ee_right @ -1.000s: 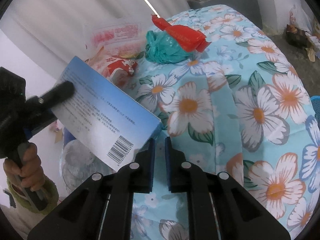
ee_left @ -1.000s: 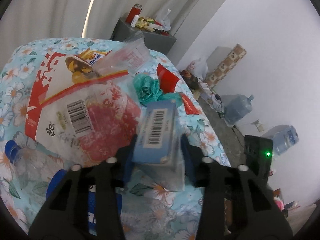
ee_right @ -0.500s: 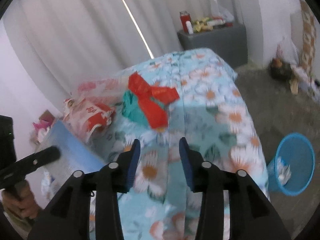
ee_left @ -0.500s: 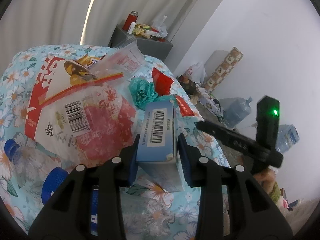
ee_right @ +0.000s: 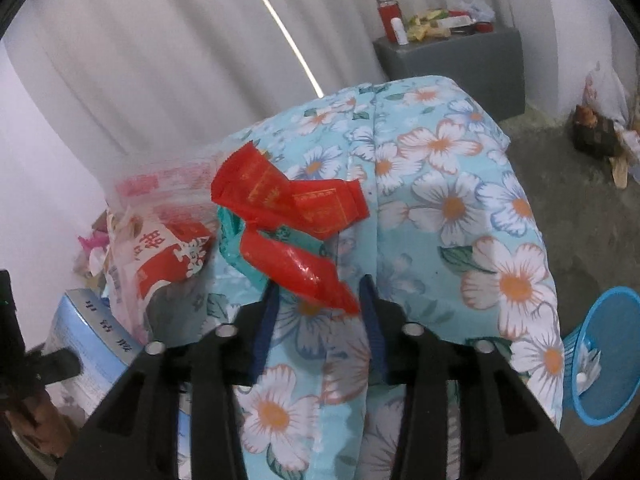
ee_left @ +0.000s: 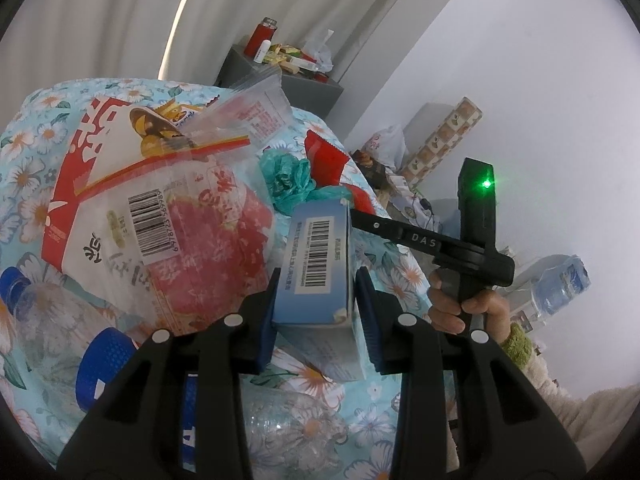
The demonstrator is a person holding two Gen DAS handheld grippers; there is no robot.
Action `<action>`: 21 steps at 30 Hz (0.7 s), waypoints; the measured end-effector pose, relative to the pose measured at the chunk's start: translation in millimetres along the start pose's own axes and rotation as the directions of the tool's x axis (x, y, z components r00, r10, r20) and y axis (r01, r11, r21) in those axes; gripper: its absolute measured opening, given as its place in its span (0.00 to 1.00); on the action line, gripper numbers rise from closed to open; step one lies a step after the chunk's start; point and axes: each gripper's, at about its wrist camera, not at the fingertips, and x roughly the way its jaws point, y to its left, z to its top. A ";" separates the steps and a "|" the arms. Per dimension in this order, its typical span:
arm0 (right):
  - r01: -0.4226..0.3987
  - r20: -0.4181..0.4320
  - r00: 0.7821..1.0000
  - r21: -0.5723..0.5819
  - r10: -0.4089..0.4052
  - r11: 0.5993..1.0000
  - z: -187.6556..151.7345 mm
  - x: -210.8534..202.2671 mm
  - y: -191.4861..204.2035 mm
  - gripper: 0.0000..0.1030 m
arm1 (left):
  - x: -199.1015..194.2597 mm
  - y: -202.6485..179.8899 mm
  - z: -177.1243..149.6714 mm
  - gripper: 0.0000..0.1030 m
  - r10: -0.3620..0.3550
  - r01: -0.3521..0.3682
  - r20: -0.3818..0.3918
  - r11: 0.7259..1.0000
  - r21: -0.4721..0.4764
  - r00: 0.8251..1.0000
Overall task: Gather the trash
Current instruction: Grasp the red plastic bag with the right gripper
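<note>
I see floral cloth [ee_right: 460,208], soft, draped over table. One large crinkly red-white snack bag [ee_left: 120,208] at 9 o'clock of my left gripper [ee_left: 316,312]. One blue cardboard box [ee_left: 316,264], rectangular, clamped between left pads. One glossy red wrapper [ee_right: 288,224], twisted, at 12 o'clock of my right gripper [ee_right: 320,320]; jaws just closing, part open, wrapper tip between, not pinched.

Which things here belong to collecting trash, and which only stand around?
For the job: blue box in the left gripper, red wrapper, teal bag, snack bag, blue bin.

Just lying about: grey cabinet, water jug.
</note>
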 end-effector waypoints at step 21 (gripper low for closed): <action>0.050 0.128 0.991 -0.007 -0.048 0.999 -2.8 -67.1 15.8 0.05 | -6.2 -3.9 -0.6 0.29 -0.014 0.014 0.028 1.000 0.016 1.000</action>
